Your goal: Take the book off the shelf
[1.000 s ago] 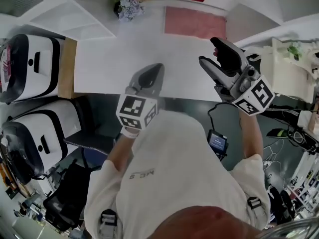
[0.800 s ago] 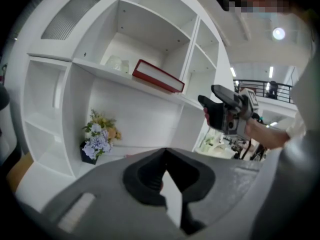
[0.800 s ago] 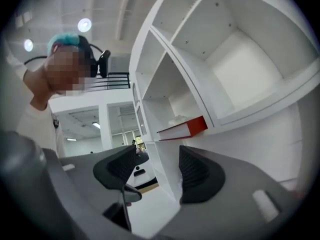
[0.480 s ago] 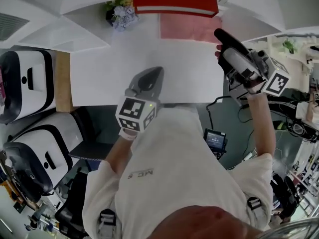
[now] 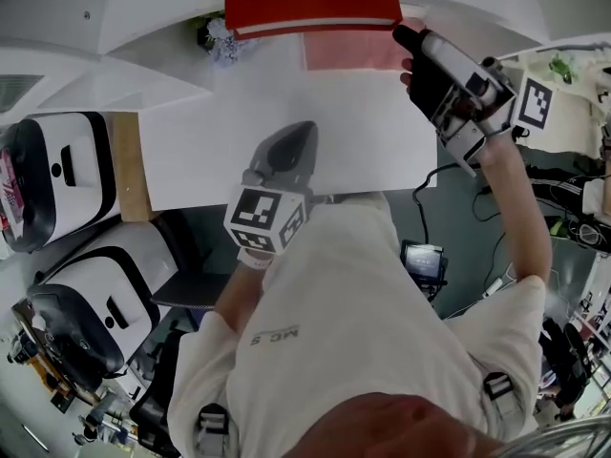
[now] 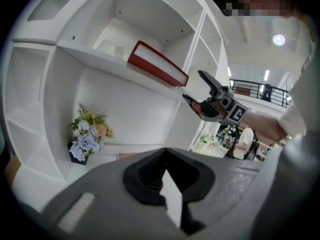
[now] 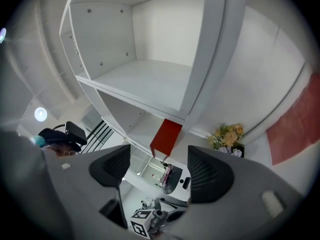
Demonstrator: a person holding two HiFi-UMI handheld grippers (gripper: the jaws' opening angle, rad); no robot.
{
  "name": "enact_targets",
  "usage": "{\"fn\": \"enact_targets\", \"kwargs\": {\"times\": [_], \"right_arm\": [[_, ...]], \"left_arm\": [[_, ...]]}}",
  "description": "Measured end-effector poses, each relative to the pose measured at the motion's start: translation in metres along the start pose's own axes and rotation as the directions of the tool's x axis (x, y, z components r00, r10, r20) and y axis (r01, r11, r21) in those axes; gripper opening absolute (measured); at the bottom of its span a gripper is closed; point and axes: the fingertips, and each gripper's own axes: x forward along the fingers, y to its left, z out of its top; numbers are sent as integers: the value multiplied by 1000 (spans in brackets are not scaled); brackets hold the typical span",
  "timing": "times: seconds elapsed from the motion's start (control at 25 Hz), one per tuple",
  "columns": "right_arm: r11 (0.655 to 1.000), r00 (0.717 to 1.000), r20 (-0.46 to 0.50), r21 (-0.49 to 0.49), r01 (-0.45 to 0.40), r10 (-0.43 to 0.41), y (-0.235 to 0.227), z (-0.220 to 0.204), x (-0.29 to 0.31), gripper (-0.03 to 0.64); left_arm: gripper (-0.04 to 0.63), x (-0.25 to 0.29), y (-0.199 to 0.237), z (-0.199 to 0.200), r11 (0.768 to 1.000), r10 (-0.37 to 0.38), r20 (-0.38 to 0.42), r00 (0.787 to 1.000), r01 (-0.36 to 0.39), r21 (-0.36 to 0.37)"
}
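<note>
**Change noted.** Over the last second the right gripper (image 5: 406,53) has risen from above the table (image 5: 191,132) to the shelf (image 6: 90,54). It now stands just beside the book's (image 5: 310,3) right corner, not touching. Its jaws have widened and are opening at this moment; its own view shows them spread, with the book small and distant in the gap and nothing against the pads. The left gripper (image 5: 298,136) has stayed low over the table, jaws pressed together and holding nothing.

**Meaning for the task.** Judged: the reach is nearly complete and the grasp has not begun. The book is still on the shelf.

**Condition of the book.** 1 book, with a red cover, pale lettering partly cut off in the head view, and a white page edge. It lies flat on the upper board near the front edge, above the flowers (image 5: 218,38). Judged: rigid, and thin enough for the spread jaws.
</note>
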Motion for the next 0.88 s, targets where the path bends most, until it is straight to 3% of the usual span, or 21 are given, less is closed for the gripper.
{"fn": "enact_targets", "kwargs": {"times": [0.28, 0.88], "right_arm": [[993, 993, 100, 109, 46, -57, -27, 10, 7, 354], [977, 992, 126, 212, -34, 7, -19, -3, 27, 364]], "left_arm": [[0, -15, 3, 1, 1000, -3, 9, 1000, 3, 12], [0, -48, -3, -17, 1000, 22, 10, 1000, -22, 9]]}}
